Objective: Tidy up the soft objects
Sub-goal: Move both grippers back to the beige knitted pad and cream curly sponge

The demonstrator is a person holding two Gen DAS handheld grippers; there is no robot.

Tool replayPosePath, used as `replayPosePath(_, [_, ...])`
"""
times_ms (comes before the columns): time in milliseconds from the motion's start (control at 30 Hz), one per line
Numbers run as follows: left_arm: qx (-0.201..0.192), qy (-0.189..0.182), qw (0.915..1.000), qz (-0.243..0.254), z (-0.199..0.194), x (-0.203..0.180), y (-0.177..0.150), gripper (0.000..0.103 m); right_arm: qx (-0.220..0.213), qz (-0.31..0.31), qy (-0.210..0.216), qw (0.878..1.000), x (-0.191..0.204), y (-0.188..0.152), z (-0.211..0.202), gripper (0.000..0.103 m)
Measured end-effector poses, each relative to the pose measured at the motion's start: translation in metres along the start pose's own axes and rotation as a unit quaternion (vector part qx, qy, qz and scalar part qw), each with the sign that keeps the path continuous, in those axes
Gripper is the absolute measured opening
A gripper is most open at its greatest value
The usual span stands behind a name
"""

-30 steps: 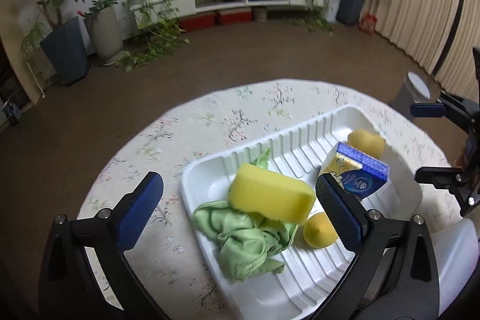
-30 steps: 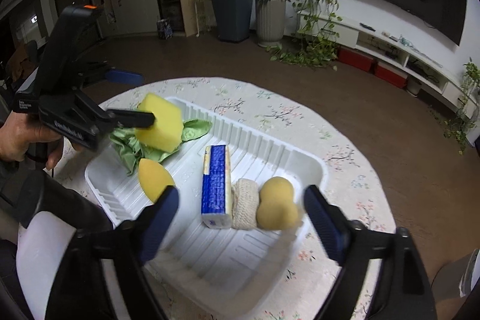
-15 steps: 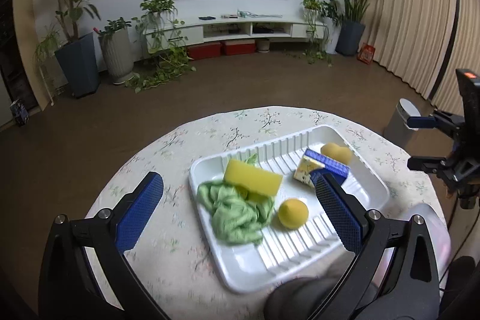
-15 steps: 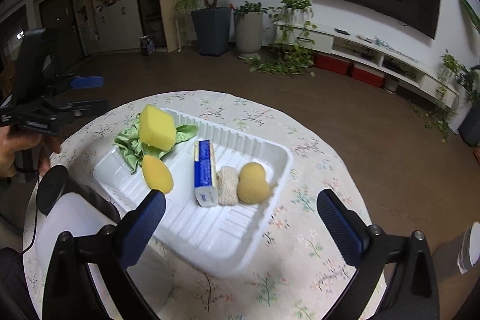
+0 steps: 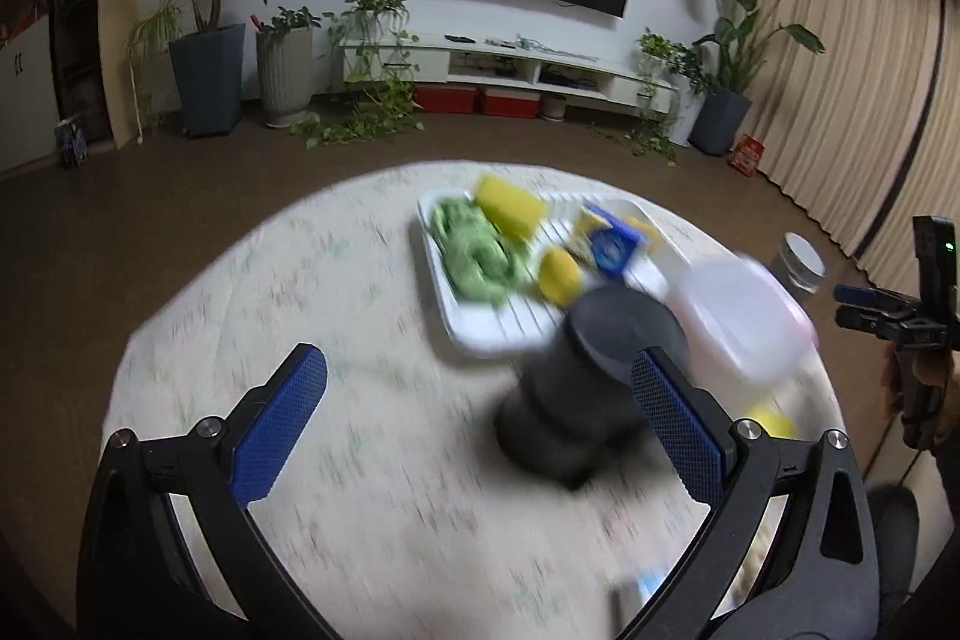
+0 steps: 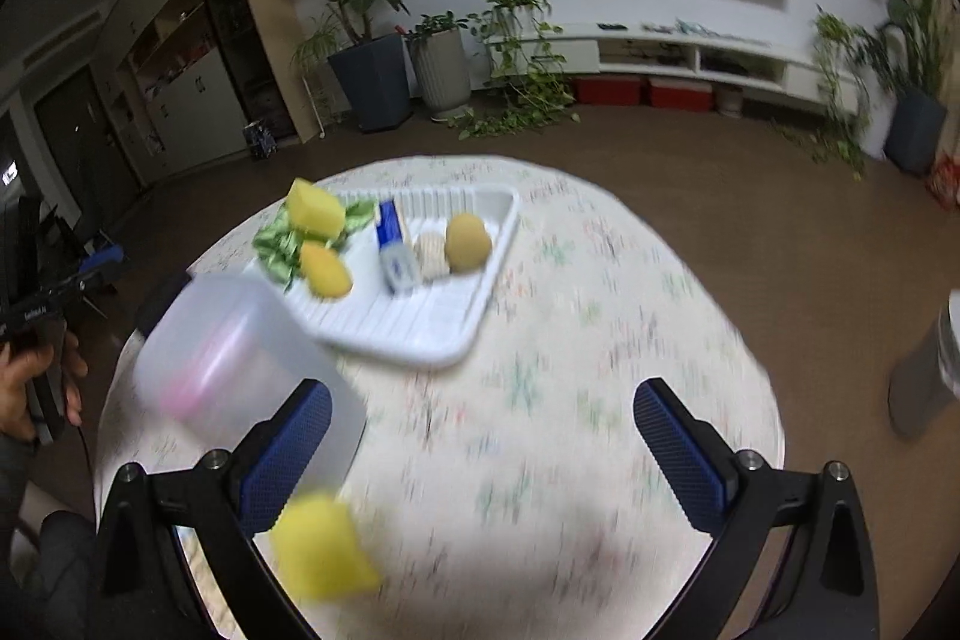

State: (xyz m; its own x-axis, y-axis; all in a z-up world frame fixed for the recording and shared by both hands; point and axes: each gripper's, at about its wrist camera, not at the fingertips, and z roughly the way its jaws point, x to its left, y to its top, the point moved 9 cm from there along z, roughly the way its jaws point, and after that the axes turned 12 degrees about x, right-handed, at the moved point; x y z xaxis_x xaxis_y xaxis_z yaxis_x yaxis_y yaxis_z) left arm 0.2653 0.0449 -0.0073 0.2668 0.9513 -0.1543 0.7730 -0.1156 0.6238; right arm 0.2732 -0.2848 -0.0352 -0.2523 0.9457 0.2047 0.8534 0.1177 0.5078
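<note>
Evidently both grippers hang back from the white ribbed plastic tray, left gripper and right gripper each with jaws wide apart and nothing held. Inside the tray lie a green crumpled cloth, a yellow block sponge, a yellow egg-shaped sponge, a blue-edged sponge, a beige roll and a tan rounded sponge. One loose yellow sponge sits well short of the tray, beside the translucent plastic tub; judged next pick: approach slowly, pinch across its middle, light squeeze.
</note>
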Motion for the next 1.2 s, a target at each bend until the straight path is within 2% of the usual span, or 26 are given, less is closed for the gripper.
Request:
replayPosePath(67, [0.003, -0.002, 1.0000, 0.000, -0.009, -0.011, -0.025, 0.103, 0.003, 0.013, 0.004, 1.000, 0.005, -0.023, -0.007, 0.103])
replayPosePath(233, [0.015, -0.035, 0.9993, 0.007, -0.020, -0.049, -0.084, 0.103, 0.021, 0.026, 0.029, 0.999, 0.040, -0.078, -0.015, 0.103])
replayPosePath(367, [0.036, -0.057, 0.9970, 0.040, -0.016, -0.092, -0.126, 0.103, 0.025, 0.001, 0.046, 0.999, 0.089, -0.120, -0.015, 0.103])
replayPosePath(467, [0.045, -0.068, 0.9950, 0.057, -0.011, -0.115, -0.143, 0.103, 0.032, -0.024, 0.049, 0.998, 0.121, -0.142, -0.009, 0.103])
replayPosePath(600, [0.039, -0.071, 0.9956, 0.047, -0.012, -0.116, -0.145, 0.103, 0.030, -0.059, 0.049, 0.997, 0.156, -0.159, 0.000, 0.103])
replayPosePath(867, [0.011, -0.075, 0.9959, 0.051, -0.019, -0.119, -0.145, 0.103, 0.037, -0.073, 0.033, 0.996, 0.174, -0.157, 0.022, 0.098])
replayPosePath(933, [0.017, -0.073, 0.9959, 0.051, -0.016, -0.119, -0.144, 0.103, 0.039, -0.069, 0.032, 0.996, 0.174, -0.155, 0.026, 0.097])
replayPosePath(1033, [0.050, -0.054, 0.9956, 0.059, -0.006, -0.118, -0.144, 0.103, 0.042, -0.069, 0.029, 0.996, 0.174, -0.155, 0.032, 0.093])
replayPosePath(1200, [0.072, -0.051, 0.9956, 0.033, 0.007, -0.113, -0.141, 0.103, 0.048, -0.066, 0.032, 0.996, 0.175, -0.153, 0.039, 0.089])
